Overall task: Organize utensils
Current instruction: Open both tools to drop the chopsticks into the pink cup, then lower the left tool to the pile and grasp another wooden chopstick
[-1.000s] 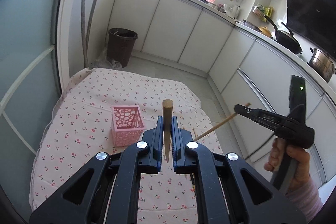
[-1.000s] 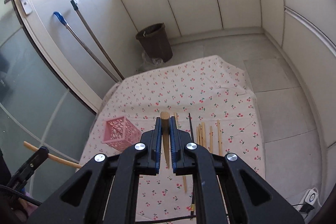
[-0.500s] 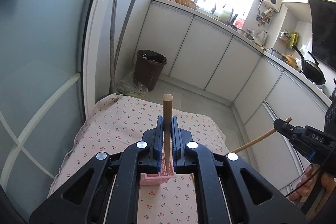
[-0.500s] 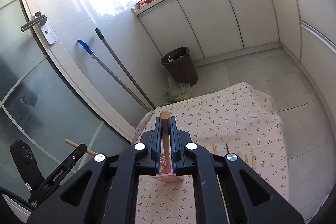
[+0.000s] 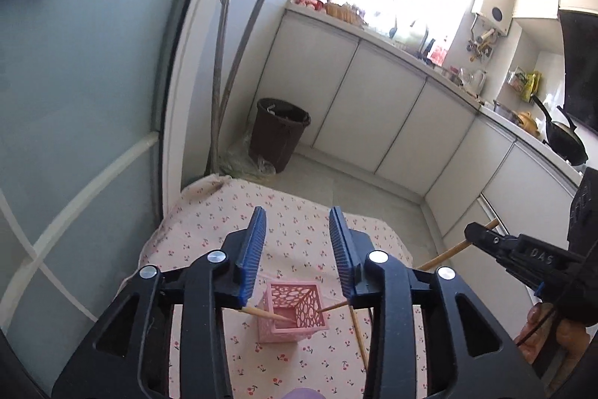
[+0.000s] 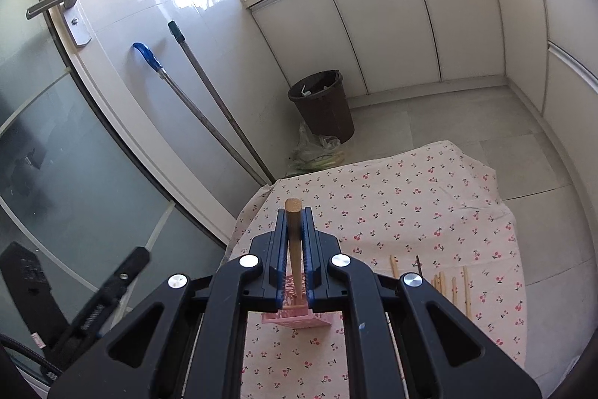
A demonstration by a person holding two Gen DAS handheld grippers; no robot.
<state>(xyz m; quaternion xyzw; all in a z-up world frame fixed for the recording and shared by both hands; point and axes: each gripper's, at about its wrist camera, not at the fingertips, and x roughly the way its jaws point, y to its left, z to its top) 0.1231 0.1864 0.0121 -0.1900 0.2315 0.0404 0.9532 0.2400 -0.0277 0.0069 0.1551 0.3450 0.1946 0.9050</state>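
A pink lattice utensil basket (image 5: 293,313) stands on the cherry-print tablecloth (image 5: 299,234). My left gripper (image 5: 298,219) is open and empty right above it. A wooden chopstick (image 5: 267,314) leans in the basket, tip down, and a second thin stick (image 5: 334,305) pokes in from the right. My right gripper (image 6: 293,215) is shut on a wooden chopstick (image 6: 294,249), held upright over the basket (image 6: 295,316). In the left wrist view the right gripper (image 5: 482,234) shows at the right with its chopstick (image 5: 448,253).
Several loose chopsticks (image 6: 454,287) and a dark thin stick (image 6: 418,264) lie on the cloth to the right of the basket. One chopstick (image 5: 358,339) lies just right of the basket. A brown bin (image 6: 323,105) and two mop handles (image 6: 209,111) stand beyond the table.
My left gripper opened and let its chopstick drop into the pink basket. Both grippers moved over the basket, the right one still holding its chopstick.
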